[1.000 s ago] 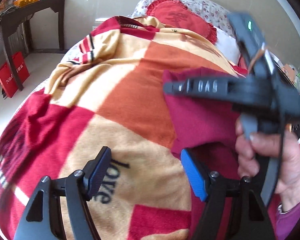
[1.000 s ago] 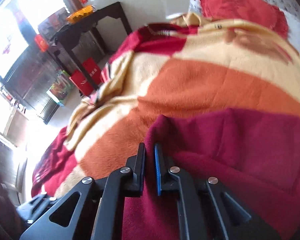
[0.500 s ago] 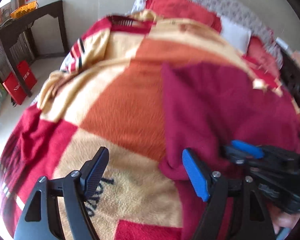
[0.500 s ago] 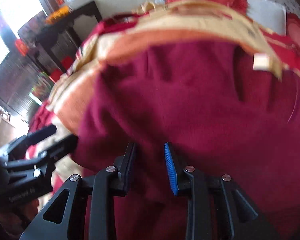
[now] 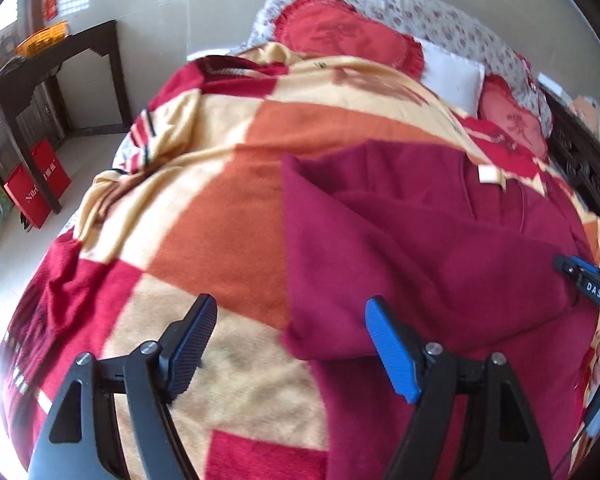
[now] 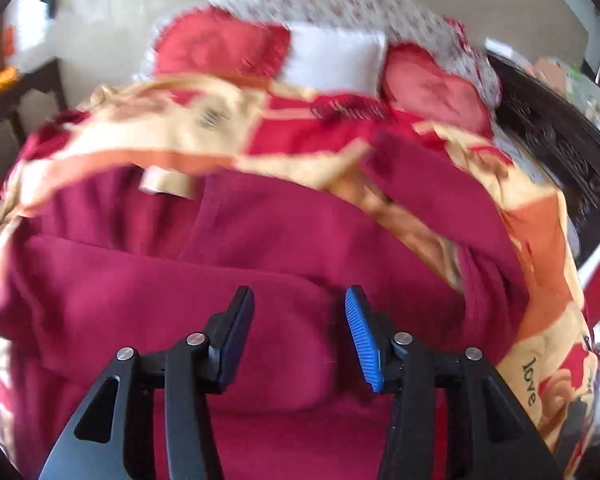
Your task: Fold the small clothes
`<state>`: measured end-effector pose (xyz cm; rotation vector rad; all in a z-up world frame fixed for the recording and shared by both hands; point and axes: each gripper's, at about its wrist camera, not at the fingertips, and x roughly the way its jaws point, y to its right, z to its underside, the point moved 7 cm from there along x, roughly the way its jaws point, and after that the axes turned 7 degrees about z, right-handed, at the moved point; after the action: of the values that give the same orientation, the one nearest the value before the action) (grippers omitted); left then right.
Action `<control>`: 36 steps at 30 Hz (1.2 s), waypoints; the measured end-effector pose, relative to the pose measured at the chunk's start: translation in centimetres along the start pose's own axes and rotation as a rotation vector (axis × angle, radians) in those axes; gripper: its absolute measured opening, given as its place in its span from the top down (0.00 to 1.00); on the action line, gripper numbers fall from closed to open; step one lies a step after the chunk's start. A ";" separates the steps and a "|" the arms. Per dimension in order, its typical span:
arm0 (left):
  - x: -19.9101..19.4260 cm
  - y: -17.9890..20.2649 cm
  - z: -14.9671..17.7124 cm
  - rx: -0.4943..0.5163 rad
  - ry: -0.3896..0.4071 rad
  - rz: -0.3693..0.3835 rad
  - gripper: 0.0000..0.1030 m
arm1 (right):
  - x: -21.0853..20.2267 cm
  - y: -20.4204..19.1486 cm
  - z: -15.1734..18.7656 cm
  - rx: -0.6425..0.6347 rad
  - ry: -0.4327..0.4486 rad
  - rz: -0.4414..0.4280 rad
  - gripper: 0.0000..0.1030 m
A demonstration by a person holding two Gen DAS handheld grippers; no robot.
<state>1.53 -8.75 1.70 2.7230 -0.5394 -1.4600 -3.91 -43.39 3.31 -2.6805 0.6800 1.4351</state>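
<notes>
A dark red knitted garment (image 5: 420, 240) lies on the patchwork blanket (image 5: 220, 200), its left side folded over onto the body. It fills the right wrist view (image 6: 240, 272), with a pale label (image 6: 166, 184) at its collar. My left gripper (image 5: 288, 344) is open and empty, hovering over the garment's lower left corner. My right gripper (image 6: 298, 328) is open and empty above the folded sleeve end; its body shows at the right edge of the left wrist view (image 5: 588, 284).
The blanket covers a bed with red cushions (image 5: 348, 36) and a white pillow (image 5: 452, 76) at its head. A dark wooden table (image 5: 48, 64) and red bags (image 5: 36, 184) stand on the floor to the left. A dark carved bed frame (image 6: 560, 152) runs along the right.
My right gripper carried the garment's left edge across to the right, then opened and let it go. It has drawn back to the right. The left gripper stayed open.
</notes>
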 end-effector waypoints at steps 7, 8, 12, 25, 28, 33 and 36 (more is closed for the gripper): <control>1.7 0.5 1.3 0.019 -0.069 -0.006 0.21 | 0.1 1.8 -0.2 0.055 0.021 -0.088 1.00; 2.1 0.5 1.5 0.018 -0.081 -0.007 0.21 | 0.4 2.0 -0.3 0.058 0.016 -0.079 1.00; 2.2 0.4 1.9 0.016 -0.081 -0.016 0.21 | 1.7 1.8 0.0 0.053 -0.017 -0.045 1.00; -2.1 2.4 2.7 0.036 -0.026 -0.008 0.21 | -0.3 -0.4 5.1 0.018 -0.073 -0.095 0.96; -3.6 3.0 2.9 0.044 -0.004 -0.002 0.21 | -3.1 -0.4 4.8 0.062 -0.031 -0.175 0.96; -5.8 4.5 3.5 0.048 0.039 0.034 0.14 | -8.2 0.3 5.9 0.079 0.061 -0.227 0.91; -6.9 5.8 4.0 0.043 0.060 0.076 0.09 | -9.6 1.5 7.3 0.128 0.062 -0.246 0.90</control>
<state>-6.91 -11.50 5.93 2.7356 -0.6720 -1.3603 -14.86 -39.66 7.00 -2.6093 0.4104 1.2113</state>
